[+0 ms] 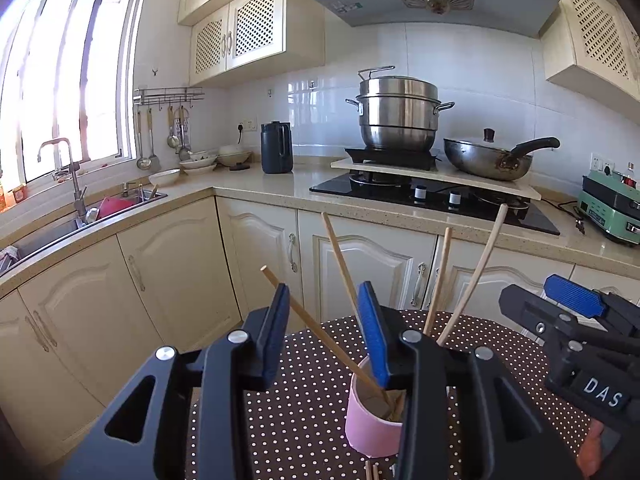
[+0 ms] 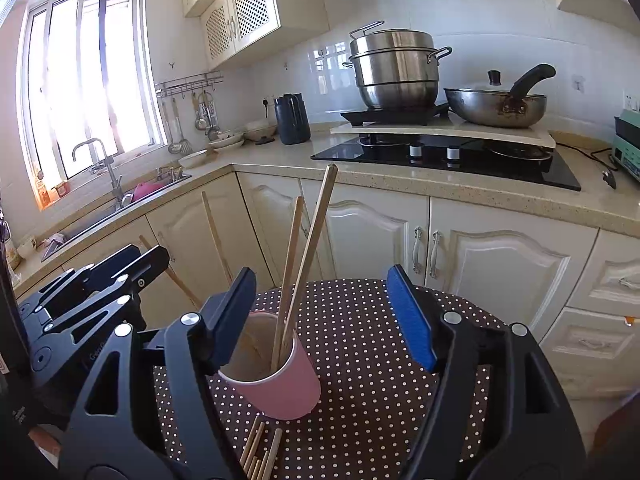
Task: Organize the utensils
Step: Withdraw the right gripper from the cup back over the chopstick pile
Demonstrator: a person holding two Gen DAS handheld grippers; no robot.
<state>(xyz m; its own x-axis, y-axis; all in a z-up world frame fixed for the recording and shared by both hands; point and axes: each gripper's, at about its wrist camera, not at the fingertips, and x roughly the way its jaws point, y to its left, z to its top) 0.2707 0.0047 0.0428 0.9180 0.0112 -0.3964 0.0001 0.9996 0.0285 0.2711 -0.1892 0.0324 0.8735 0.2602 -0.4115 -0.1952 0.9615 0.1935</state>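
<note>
Four wooden chopsticks (image 2: 304, 248) — pink cup (image 2: 280, 384)

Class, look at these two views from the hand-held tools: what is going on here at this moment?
A person with a claw in each hand is sorting wooden chopsticks into a pink cup on a polka-dot table. Four chopsticks already stand in the cup, leaning apart. More chopsticks lie flat on the cloth just in front of it. The left claw and the right claw both stand open, pads pressing on nothing, though one chopstick crosses between the left claw's pads.
</note>
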